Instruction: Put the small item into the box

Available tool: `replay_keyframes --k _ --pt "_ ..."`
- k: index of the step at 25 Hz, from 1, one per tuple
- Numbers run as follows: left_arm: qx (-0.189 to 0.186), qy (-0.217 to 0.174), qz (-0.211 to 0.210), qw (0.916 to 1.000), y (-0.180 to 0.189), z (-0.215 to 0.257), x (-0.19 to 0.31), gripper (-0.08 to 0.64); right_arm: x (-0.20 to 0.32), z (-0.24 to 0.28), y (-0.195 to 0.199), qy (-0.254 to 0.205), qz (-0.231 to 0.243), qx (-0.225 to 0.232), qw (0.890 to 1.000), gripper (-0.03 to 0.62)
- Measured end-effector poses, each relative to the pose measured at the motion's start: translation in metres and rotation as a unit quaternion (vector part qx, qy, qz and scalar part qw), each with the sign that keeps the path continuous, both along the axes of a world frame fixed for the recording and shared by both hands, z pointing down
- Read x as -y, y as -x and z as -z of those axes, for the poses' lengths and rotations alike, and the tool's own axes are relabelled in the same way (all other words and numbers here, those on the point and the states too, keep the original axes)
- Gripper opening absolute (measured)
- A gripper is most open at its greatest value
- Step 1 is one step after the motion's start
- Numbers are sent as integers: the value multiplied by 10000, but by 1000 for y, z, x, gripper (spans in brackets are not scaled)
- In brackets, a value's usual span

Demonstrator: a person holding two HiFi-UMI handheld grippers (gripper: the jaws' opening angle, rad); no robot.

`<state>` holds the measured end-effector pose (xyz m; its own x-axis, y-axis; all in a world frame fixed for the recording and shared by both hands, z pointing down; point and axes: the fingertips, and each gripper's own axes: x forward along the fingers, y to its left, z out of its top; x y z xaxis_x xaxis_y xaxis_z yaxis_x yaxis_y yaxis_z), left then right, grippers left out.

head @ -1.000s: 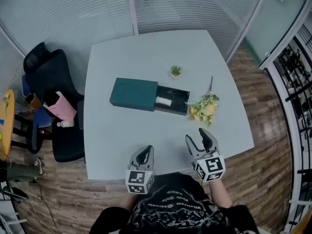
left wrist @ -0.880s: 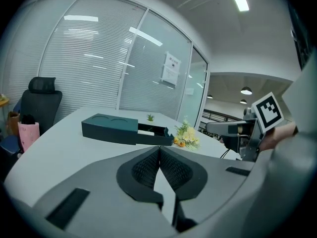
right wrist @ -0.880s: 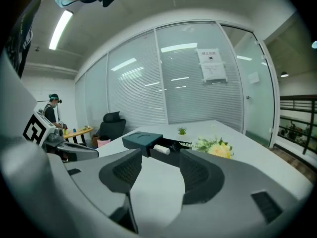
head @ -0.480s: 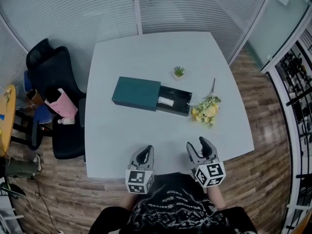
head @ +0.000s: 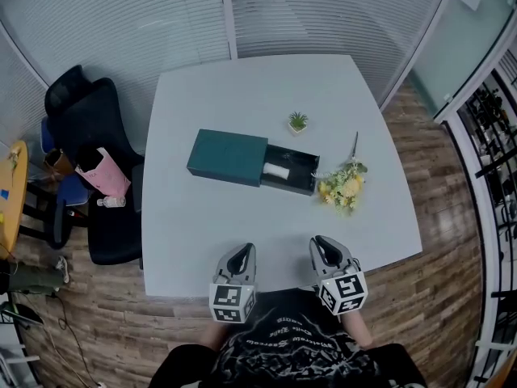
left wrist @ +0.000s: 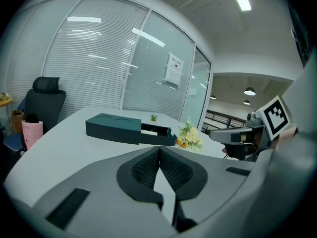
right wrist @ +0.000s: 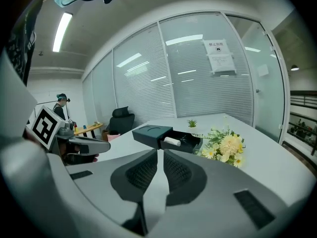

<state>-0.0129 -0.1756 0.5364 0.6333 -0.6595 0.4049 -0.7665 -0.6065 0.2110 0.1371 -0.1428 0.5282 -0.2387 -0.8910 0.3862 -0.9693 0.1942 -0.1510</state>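
A dark teal box (head: 229, 157) lies mid-table with its drawer (head: 299, 176) pulled out to the right. A small white roll (head: 279, 170) lies in the drawer, seen too in the right gripper view (right wrist: 172, 141). Both grippers hover at the table's near edge, well short of the box (left wrist: 113, 128). My left gripper (head: 239, 253) is shut, its pads (left wrist: 148, 165) meeting with nothing between. My right gripper (head: 325, 245) is closing; in its own view (right wrist: 160, 151) only a narrow slit stays between the pads, and it holds nothing.
A bunch of yellow flowers (head: 342, 187) lies right of the drawer, and a tiny potted plant (head: 298, 122) stands behind it. Left of the table (head: 242, 225) is a black office chair (head: 89, 136) with a pink bag (head: 103, 176). Glass partitions ring the far side.
The right gripper's jaws have gone from wide apart to nearly together, and it has drawn back slightly toward the near edge. The left gripper stays put.
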Motion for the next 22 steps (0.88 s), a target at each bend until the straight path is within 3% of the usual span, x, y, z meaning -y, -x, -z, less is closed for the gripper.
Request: replay_keyframes --k 5,10,16,22 --pt "18 21 15 10000 1 -1 1 19 3 -3 5 41 81 -362 9993 19" --pt "75 79 26 9999 3 -7 -1 20 3 -7 18 48 452 -840 9954 9" --pt "127 59 -51 9999 0 -7 1 20 3 -11 29 167 734 -1039 9917 9" --pt "146 53 -105 9998 -5 -10 4 19 8 -12 25 206 667 -1039 9921 8"
